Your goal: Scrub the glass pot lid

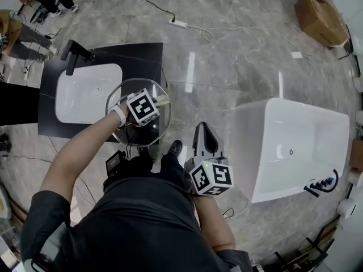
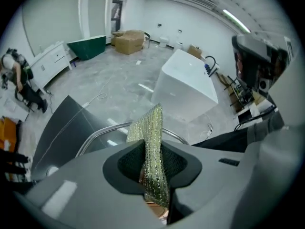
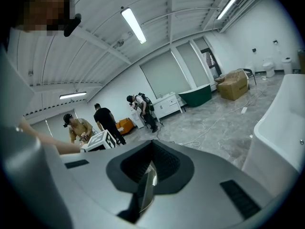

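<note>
Left gripper (image 1: 156, 103): jaws clamped on a green glittery scrubbing cloth (image 2: 149, 140). The cloth is pinched edge-on, and its long axis runs straight out ahead of the jaws.

Glass pot lid (image 1: 146, 134): seen nearly full-round from the head view, face turned up, directly under the left gripper. It overhangs the near right corner of the black counter (image 1: 142, 55), just beside the white basin (image 1: 85, 95). From the left gripper view only an arc of its metal rim is caught, below and ahead of the cloth's tip. What bears the lid cannot be made out, and neither can contact between cloth and glass.

Right gripper (image 1: 205, 135): jaws drawn narrow, with a thin glossy sliver noted in the gap (not identified). It is held well apart from the lid, off to the lid's right, nearer the white bathtub (image 1: 295, 146).

Judgement: the scrubbing is to be done by the left side. The lid lies below the cloth, not in front of it, so the cloth is to be pressed downward and swept around the round face. The unsupported-looking overhang is to be watched for tipping.
</note>
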Tool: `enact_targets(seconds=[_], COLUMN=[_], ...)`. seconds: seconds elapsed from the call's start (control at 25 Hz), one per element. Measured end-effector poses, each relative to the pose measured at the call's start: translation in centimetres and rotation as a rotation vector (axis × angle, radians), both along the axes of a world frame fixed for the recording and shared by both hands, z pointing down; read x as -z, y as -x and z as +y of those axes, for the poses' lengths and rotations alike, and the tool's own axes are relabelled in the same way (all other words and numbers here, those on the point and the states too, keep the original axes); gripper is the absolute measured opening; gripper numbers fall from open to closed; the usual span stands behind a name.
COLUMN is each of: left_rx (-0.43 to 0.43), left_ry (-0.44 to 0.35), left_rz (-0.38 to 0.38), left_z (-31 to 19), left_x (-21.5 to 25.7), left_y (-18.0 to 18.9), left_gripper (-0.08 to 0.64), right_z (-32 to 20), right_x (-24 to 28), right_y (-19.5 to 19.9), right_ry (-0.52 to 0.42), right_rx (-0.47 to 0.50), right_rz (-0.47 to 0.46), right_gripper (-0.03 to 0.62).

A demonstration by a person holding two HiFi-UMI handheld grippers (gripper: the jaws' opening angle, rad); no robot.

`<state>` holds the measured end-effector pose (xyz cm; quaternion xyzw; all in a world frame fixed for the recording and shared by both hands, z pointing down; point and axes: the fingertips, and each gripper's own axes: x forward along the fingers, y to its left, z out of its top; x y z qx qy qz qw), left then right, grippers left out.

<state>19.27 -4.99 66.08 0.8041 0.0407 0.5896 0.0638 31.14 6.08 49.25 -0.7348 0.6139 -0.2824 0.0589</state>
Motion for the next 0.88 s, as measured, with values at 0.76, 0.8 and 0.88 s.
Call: enact_targets(seconds=[0.76, 0.8, 0.88], left_rx=[-0.337, -0.341, -0.348], left_ry=[-0.057, -0.063, -0.084], left_rz=[0.041, 0.047, 0.065], left_z=[11.8, 12.0, 12.2], left_x=[-1.7, -1.7, -1.5], left_y=[4.8, 5.0, 5.3], left_gripper=[0.072, 0.072, 0.072], right_z=[0.5, 0.4, 0.5], right_x=[0.3, 0.5, 0.6], right_y=[6.3, 6.6, 7.1], right_ry=[0.018, 0.02, 0.025], right_rx=[-0.021, -0.021, -0.02], right_rz=[0.015, 0.016, 0.018], right_gripper=[0.006, 0.006, 0.006])
